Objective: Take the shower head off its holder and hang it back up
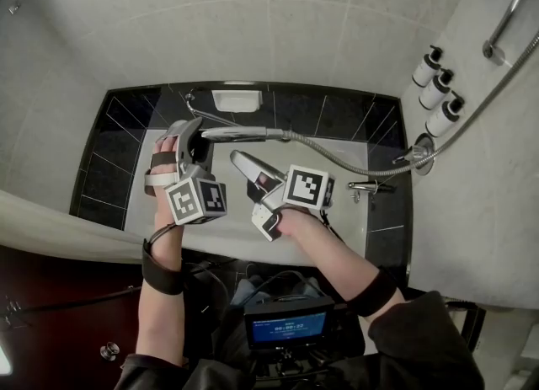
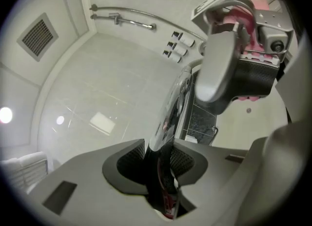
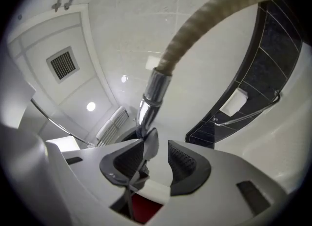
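The chrome shower head (image 1: 244, 133) lies level over the tub, and its ribbed hose (image 1: 354, 165) runs right to the tap. My left gripper (image 1: 195, 134) is shut on the handle; in the left gripper view the chrome handle (image 2: 170, 117) is clamped between the pads of that gripper (image 2: 158, 159). My right gripper (image 1: 246, 165) sits just below the head. In the right gripper view the chrome hose connector (image 3: 153, 93) rests by the left pad of the right gripper (image 3: 156, 156), with a gap to the right pad, so it is open. A wall rail with a bracket (image 2: 117, 18) shows far off.
Three pump bottles (image 1: 438, 89) hang on the right wall above the tap (image 1: 370, 186). A grab bar (image 1: 505, 9) is at the top right. A white soap dish (image 1: 236, 100) sits on the black tiled ledge (image 1: 109, 169). A small screen (image 1: 286, 327) is below my arms.
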`<control>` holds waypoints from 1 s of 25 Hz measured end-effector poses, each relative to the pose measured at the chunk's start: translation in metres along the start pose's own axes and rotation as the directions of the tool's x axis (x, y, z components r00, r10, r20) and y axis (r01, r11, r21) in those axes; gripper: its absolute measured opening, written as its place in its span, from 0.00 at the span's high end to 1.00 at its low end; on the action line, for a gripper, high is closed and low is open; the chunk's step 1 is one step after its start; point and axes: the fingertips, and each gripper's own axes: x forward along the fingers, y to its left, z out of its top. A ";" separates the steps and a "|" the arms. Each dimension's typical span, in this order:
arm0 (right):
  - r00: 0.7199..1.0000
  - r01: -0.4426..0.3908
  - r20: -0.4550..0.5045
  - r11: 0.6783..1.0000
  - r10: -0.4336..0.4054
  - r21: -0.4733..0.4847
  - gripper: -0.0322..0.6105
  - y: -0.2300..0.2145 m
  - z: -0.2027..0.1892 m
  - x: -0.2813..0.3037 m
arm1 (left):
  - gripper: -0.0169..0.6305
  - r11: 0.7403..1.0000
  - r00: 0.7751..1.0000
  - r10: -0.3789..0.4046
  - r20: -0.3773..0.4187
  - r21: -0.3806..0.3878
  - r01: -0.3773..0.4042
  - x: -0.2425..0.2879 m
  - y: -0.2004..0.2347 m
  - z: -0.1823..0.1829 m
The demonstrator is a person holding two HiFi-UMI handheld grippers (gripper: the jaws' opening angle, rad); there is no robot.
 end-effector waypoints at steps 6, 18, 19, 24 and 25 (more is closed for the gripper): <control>0.992 0.125 0.020 0.967 -0.124 -0.224 0.76 -0.028 0.025 -0.043 | 0.80 0.999 0.999 0.031 0.023 0.023 -0.031 0.021 0.048 0.025; 0.842 0.486 0.191 0.557 -0.504 -0.674 0.92 -0.063 0.127 -0.155 | 0.80 0.998 0.996 0.009 0.086 0.063 -0.015 0.050 0.112 0.094; 0.833 0.497 0.207 0.530 -0.513 -0.687 0.92 -0.059 0.139 -0.164 | 0.80 0.997 0.996 0.008 0.088 0.071 -0.014 0.053 0.118 0.100; 0.797 0.527 0.264 0.413 -0.543 -0.743 0.92 -0.033 0.180 -0.206 | 0.80 0.990 0.996 -0.025 0.086 0.144 0.013 0.065 0.140 0.125; 0.789 0.535 0.273 0.396 -0.550 -0.747 0.92 -0.029 0.182 -0.215 | 0.80 0.987 0.996 -0.043 0.083 0.157 0.030 0.065 0.143 0.129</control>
